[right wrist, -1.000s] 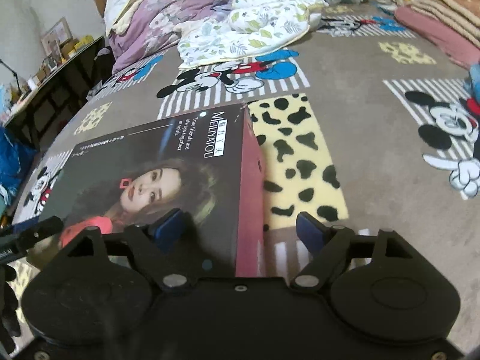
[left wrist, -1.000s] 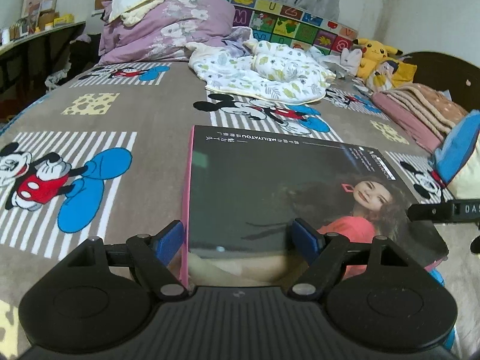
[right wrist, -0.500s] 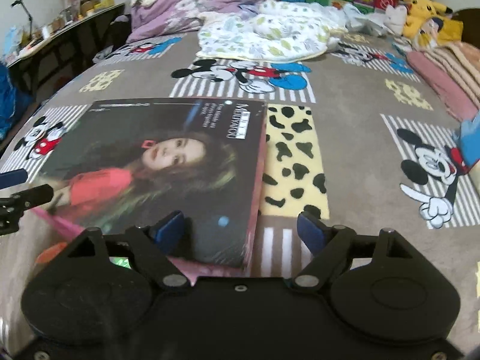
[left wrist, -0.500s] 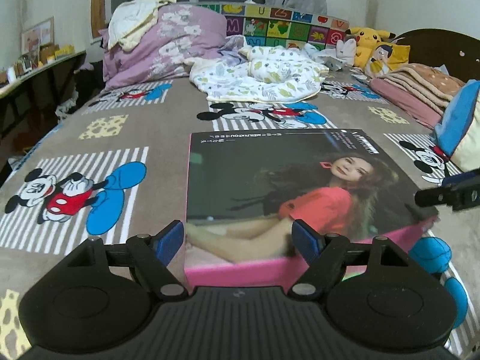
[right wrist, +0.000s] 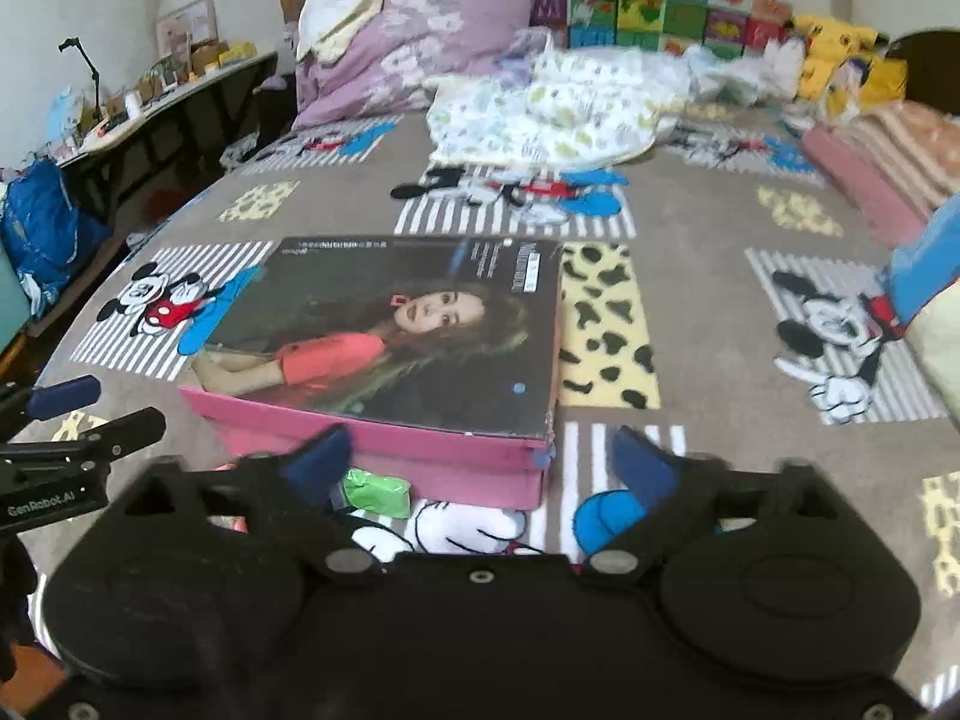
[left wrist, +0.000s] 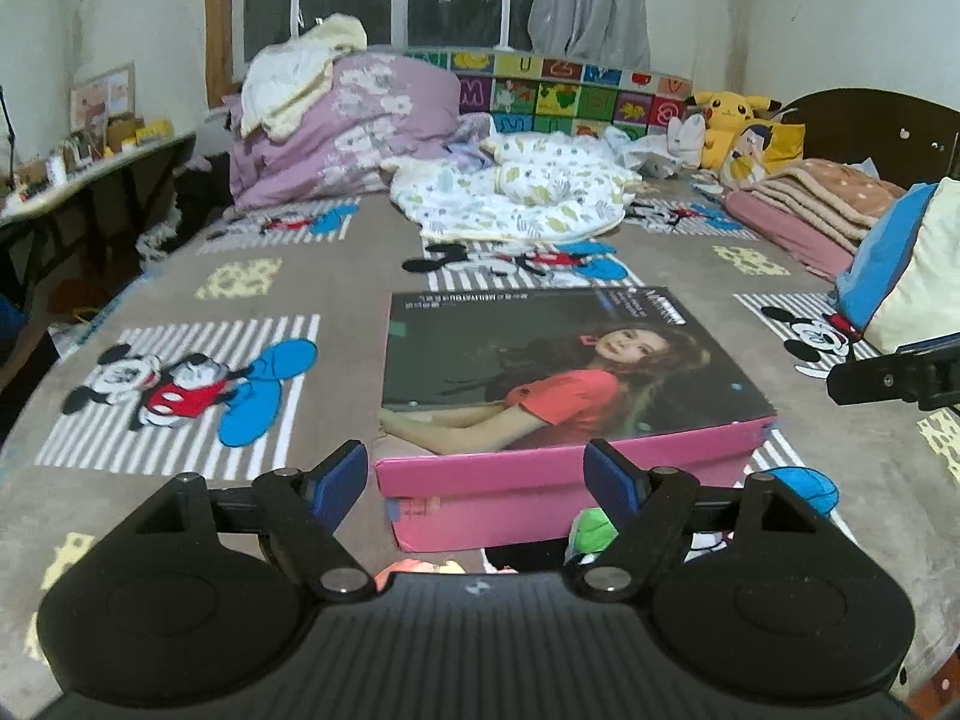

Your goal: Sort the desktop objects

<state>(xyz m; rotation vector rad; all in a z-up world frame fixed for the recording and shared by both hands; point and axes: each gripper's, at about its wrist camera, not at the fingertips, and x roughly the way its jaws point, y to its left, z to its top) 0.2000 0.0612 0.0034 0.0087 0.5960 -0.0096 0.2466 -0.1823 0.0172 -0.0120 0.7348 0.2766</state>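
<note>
A flat pink box [left wrist: 564, 378] with a dark printed lid showing a woman lies closed on the bed; it also shows in the right wrist view [right wrist: 396, 348]. My left gripper [left wrist: 477, 477] is open and empty, just in front of the box's near left corner. My right gripper [right wrist: 480, 456] is open and empty, just in front of the box's near right corner. A small green packet [right wrist: 375, 489] lies on the sheet by the box's front wall, near the right gripper's left finger; it shows in the left wrist view [left wrist: 591, 531] too.
The Mickey Mouse bed sheet [left wrist: 180, 384] spreads all round. A leaf-print blanket [left wrist: 522, 198] and purple duvet [left wrist: 348, 126] lie at the far end. Folded blankets [left wrist: 822, 204] and a blue-yellow pillow [left wrist: 906, 264] sit right. A desk [right wrist: 150, 102] stands left.
Both grippers have drawn back towards me and away from the box. The box's pink front wall and the green packet have come into view.
</note>
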